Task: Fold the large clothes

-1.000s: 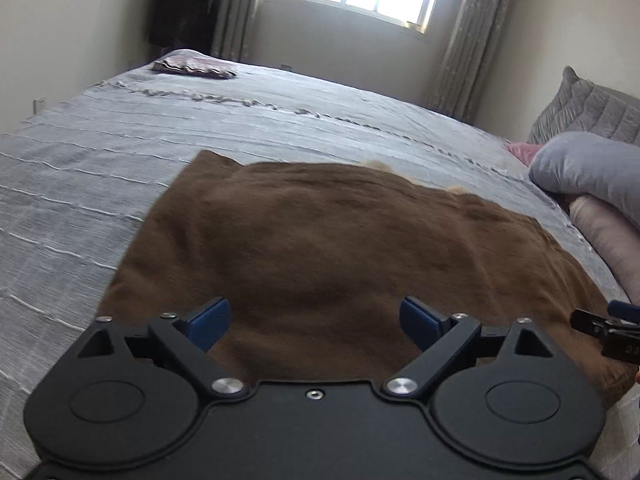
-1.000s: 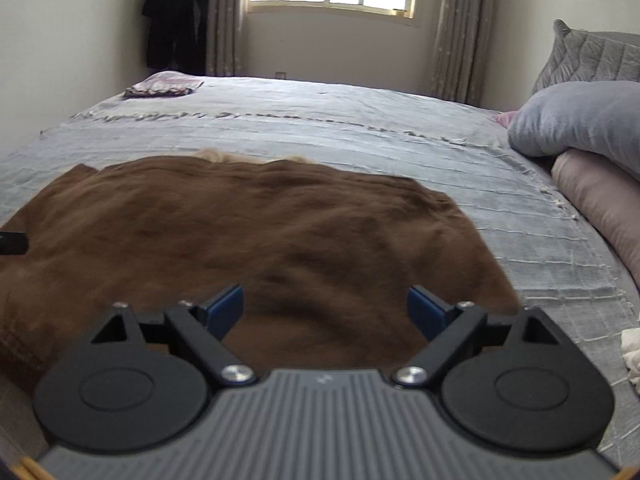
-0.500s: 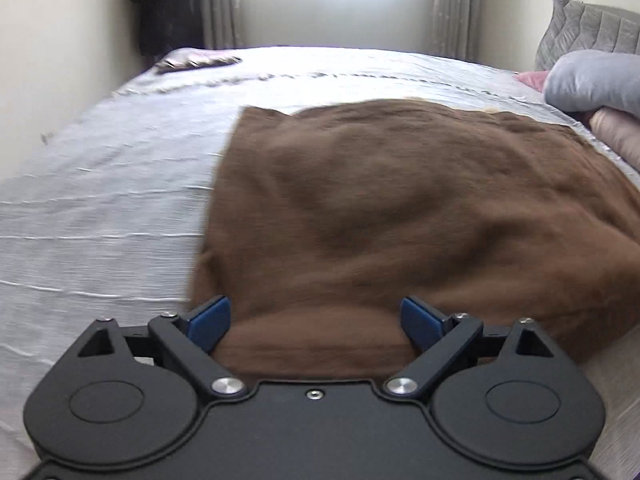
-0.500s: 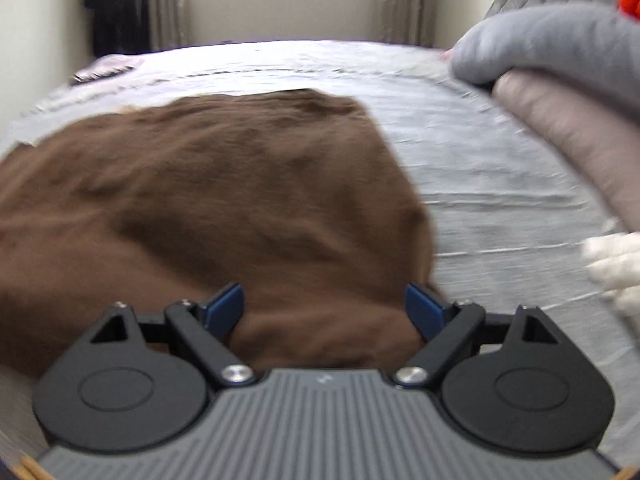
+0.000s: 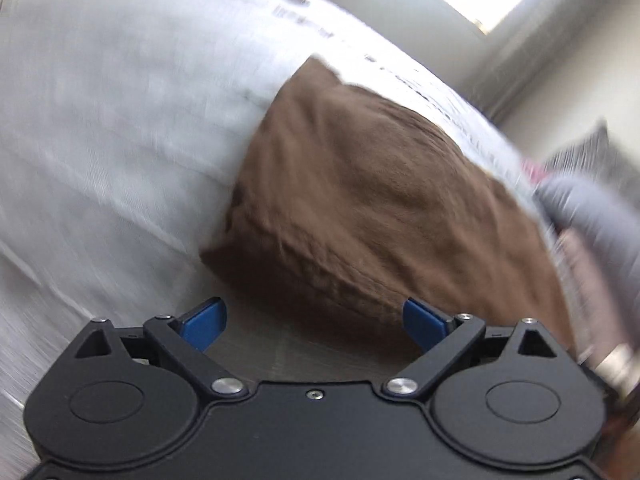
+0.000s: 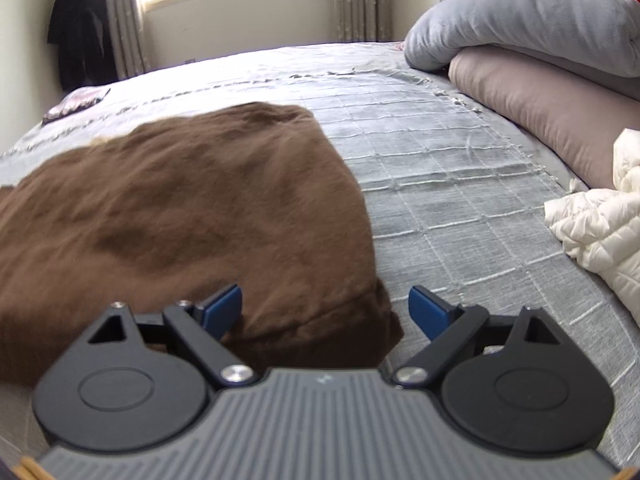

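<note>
A large brown garment (image 5: 380, 200) lies spread flat on the grey bedspread (image 5: 100, 120). In the blurred, tilted left wrist view, my left gripper (image 5: 312, 320) is open just short of the garment's near left corner, with bare bedspread between its blue pads. The right wrist view shows the same brown garment (image 6: 180, 208) from its near right corner. My right gripper (image 6: 326, 308) hangs over that corner with its jaws wide and still opening. The corner's edge lies between the pads, which do not press on it.
A grey pillow (image 6: 520, 20) rests on a pink one (image 6: 540, 100) at the right of the bedspread (image 6: 460, 200). A white puffy garment (image 6: 600, 232) lies at the right edge. A small folded cloth (image 6: 76, 104) sits far left; a dark coat (image 6: 80, 32) hangs by the window.
The left gripper has slid left to the garment's near left corner and rolled, blurring its view. The right gripper has slid right to the near right corner. Both stay open.
</note>
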